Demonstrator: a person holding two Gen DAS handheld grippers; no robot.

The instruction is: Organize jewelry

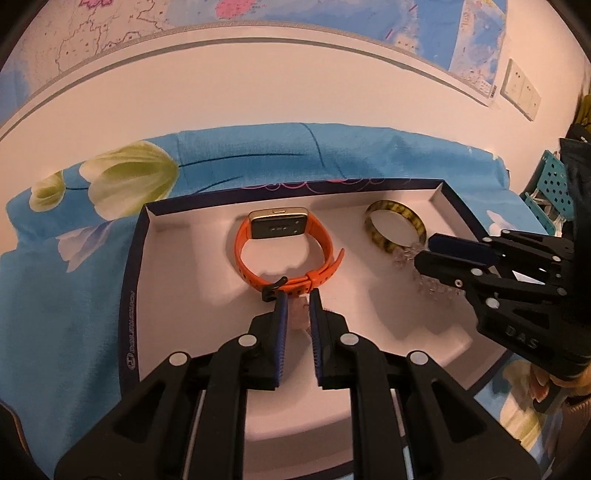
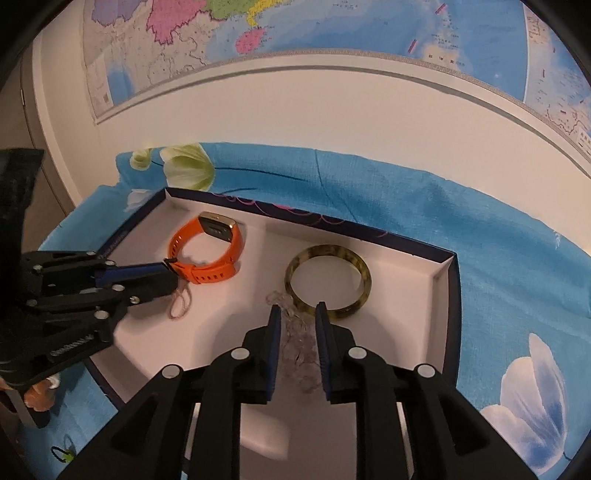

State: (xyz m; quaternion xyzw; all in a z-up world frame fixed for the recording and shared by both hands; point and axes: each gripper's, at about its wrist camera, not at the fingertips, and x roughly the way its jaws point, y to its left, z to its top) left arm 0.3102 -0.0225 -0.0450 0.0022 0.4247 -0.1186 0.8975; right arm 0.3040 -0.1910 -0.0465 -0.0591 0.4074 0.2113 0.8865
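Note:
A white-lined tray with dark blue walls holds an orange watch and a tortoiseshell bangle. My left gripper is narrowly parted around a pale pink beaded bracelet, just before the watch strap; in the right wrist view the bracelet's loop hangs below the left gripper. My right gripper straddles a clear crystal bead bracelet next to the bangle; the left wrist view shows it with the beads dangling.
The tray lies on a blue flowered cloth against a white wall with a map. A teal perforated basket stands at the right. A small green and black ring lies on the cloth at lower left.

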